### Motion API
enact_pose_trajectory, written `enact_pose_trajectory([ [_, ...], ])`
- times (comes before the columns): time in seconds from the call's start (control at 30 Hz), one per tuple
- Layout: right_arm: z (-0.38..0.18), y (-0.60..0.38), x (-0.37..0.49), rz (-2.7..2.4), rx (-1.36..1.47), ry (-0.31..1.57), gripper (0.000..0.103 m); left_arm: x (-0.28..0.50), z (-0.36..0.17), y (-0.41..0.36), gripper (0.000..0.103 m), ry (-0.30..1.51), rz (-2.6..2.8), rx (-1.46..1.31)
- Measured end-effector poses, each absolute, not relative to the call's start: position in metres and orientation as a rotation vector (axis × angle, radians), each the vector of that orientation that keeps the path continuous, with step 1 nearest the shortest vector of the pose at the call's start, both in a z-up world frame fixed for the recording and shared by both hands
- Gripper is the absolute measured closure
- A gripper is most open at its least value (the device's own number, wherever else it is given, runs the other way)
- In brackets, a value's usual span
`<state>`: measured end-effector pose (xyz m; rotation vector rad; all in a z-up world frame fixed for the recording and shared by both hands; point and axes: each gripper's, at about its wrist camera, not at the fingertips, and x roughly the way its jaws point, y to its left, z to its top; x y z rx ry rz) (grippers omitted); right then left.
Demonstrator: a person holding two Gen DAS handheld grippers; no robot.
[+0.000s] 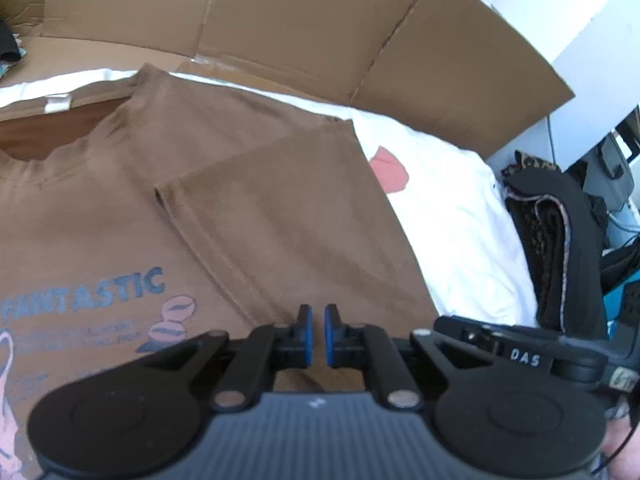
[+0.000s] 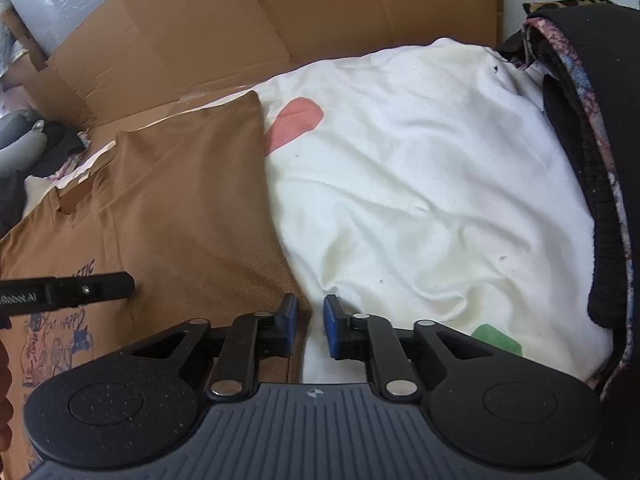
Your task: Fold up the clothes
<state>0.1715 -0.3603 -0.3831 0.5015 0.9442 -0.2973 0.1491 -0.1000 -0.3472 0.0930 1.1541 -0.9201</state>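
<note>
The brown cotton T-shirt with blue "FANTASTIC" print (image 1: 120,208) lies flat across the left and centre of both views, one sleeve folded inward over its chest, on a white sheet with pink and green patches (image 2: 420,200). Flattened brown cardboard (image 1: 300,28) fills the upper frame. The left gripper (image 1: 319,334) hovers above the shirt, nearly closed and empty. The right gripper (image 2: 311,330) stands slightly apart over the shirt's edge, gripping nothing.
</note>
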Motion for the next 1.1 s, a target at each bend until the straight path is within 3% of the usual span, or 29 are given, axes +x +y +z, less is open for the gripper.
enact_pose_trajectory([
  [0.03, -0.383, -0.361, 0.171, -0.327, 0.488, 0.952, 0.101, 0.146, -0.349, -0.101, 0.098, 1.157, -0.928, 0.1],
  [0.23, -0.375, -0.367, 0.162, -0.321, 0.51, 0.915, 0.103, 0.127, -0.363, -0.104, 0.098, 1.189, -0.971, 0.164],
  [0.6, -0.352, -0.335, 0.179, -0.159, 0.411, 0.829, 0.101, 0.133, -0.336, -0.103, 0.098, 1.078, -0.979, 0.156],
  [1.1, -0.379, -0.321, 0.197, -0.105, 0.357, 0.903, 0.099, 0.157, -0.364, -0.139, 0.096, 1.041, -0.956, 0.191],
])
